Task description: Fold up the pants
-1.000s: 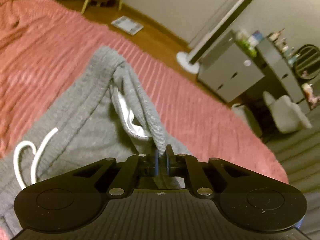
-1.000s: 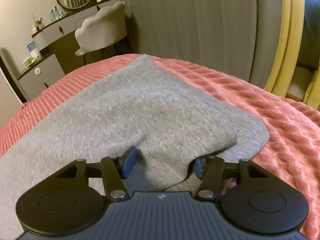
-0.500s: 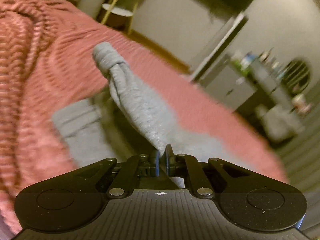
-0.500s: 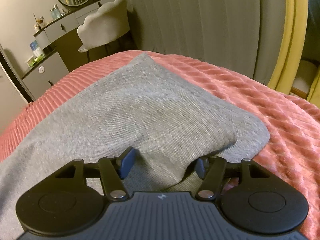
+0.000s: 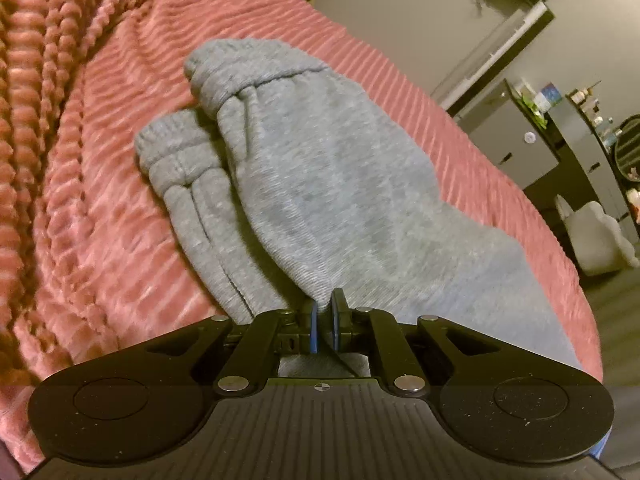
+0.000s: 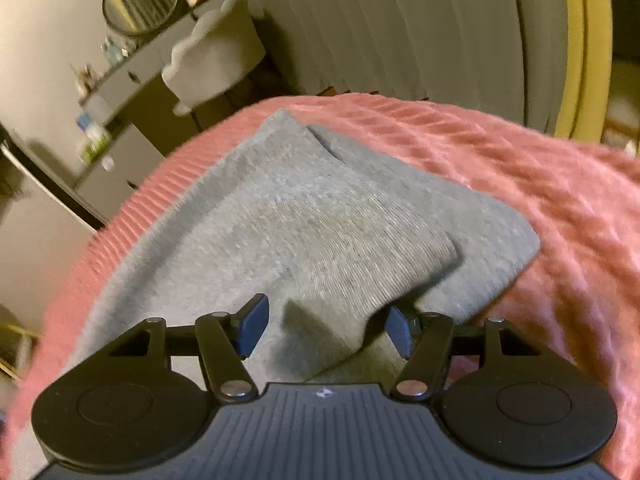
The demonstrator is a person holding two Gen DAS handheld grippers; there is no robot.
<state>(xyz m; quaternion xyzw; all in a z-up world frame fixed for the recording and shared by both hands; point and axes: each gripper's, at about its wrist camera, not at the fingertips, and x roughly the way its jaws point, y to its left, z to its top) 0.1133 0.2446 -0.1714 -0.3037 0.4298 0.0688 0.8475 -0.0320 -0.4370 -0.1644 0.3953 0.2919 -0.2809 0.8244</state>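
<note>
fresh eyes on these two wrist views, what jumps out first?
The gray sweatpants dominate both views, spread on a ribbed pink blanket, with two elastic cuffs bunched at upper left in the left wrist view. The left claw is shut on a fold of that fabric. The right claw is open, with a fold of the fabric between its blue pads.

Dim, warm yellowish indoor light in both views, slightly grainy. Strong fisheye bending at frame edges; corners vignetted black. Left wrist view: motion smear on pink bedspread (image 5: 120, 200) near its right edge and over grey pants (image 5: 340, 184); left gripper (image 5: 324, 322) body sharp. Right wrist view: dresser (image 6: 120, 92) and chair (image 6: 216, 52) blurred; soft shadow on pants beside right gripper (image 6: 324, 330). Yellow curtain (image 6: 584, 40) brightest.
</note>
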